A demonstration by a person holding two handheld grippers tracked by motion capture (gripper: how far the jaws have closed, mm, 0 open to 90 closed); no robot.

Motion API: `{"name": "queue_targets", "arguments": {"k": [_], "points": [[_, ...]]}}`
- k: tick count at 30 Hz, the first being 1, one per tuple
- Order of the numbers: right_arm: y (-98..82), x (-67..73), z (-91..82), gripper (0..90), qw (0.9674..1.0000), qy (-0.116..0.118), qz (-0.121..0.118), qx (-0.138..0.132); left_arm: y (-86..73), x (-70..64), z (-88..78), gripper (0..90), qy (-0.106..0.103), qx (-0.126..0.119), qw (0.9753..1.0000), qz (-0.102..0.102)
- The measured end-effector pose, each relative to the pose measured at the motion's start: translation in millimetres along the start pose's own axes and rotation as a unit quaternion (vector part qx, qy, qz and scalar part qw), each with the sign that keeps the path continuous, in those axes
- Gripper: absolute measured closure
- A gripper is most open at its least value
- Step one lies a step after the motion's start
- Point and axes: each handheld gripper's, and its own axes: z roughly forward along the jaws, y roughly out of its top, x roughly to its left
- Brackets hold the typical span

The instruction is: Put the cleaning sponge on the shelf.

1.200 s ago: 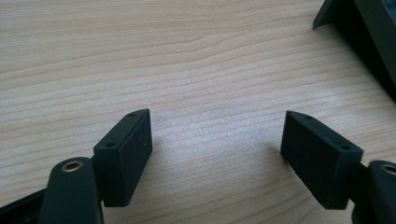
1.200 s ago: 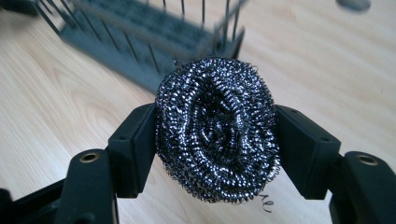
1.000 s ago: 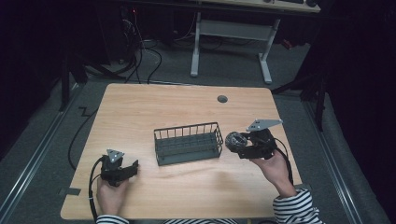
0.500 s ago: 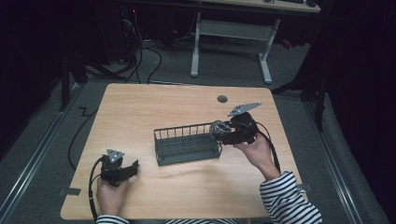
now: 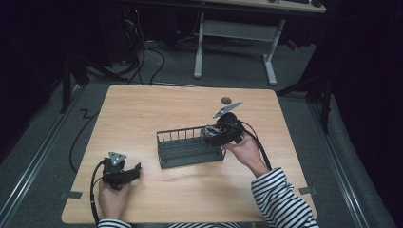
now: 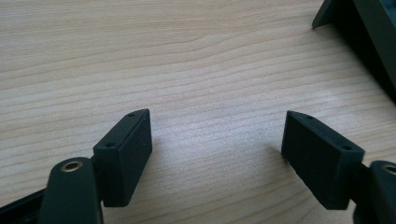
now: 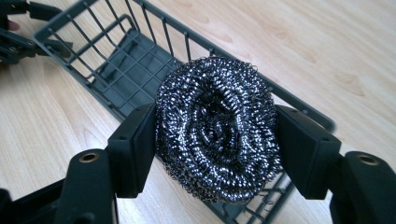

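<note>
Nearest us, at the table's (image 5: pixel 142 114) front left corner, our left gripper (image 5: pixel 135 171) rests low on the wood in our left hand (image 5: pixel 112 198); in the left gripper view its jaws stand wide apart with bare wood grain between them, and a dark corner of the wire basket (image 6: pixel 369 35) is cut off at the upper right edge. The sleeve on that side is cut off by the bottom of the high view; so is part of the striped sleeve (image 5: pixel 280 202) on the right.

Farther in, near the table's middle, the basket (image 5: pixel 190 147) sits on the wood with open room along its left and front sides; our right gripper (image 5: pixel 209 134) hangs over its right end, and from above the load is too small and dark to read. In the right gripper view we see it plainly: a steel wool scourer (image 7: pixel 217 126) is clamped between the two jaws, above the basket's rim (image 7: pixel 299 105); its lower edge hides the wires beneath, so we cannot tell whether it touches them.

Beyond, a small dark round spot (image 5: pixel 226 100) lies near the far edge; we cannot make out what it is.
</note>
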Motion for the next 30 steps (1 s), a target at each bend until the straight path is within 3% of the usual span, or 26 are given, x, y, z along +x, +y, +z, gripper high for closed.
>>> {"name": "queue_targets", "arguments": {"k": [15, 24, 28, 30], "points": [[3.3, -4.3, 31.9, 33.4, 0.9984, -0.008, 0.014, 0.053, 0.0, 0.2, -0.1, 25.1, 0.000, 0.000, 1.0000, -0.001], [-0.5, -6.1, 22.9, 30.9, 0.9995, -0.007, 0.016, 0.028, 0.0, 0.1, -0.1, 25.0, -0.001, 0.000, 1.0000, 0.000], [-7.3, -8.7, 10.5, 31.9, 0.9998, -0.007, 0.018, 0.009, 0.0, 0.0, 0.0, 24.9, -0.001, 0.000, 1.0000, 0.000], [-11.0, -9.4, 2.6, 32.4, 0.9997, -0.019, 0.015, 0.001, 0.0, 0.0, 0.0, 24.9, 0.000, 0.000, 1.0000, 0.000]]}}
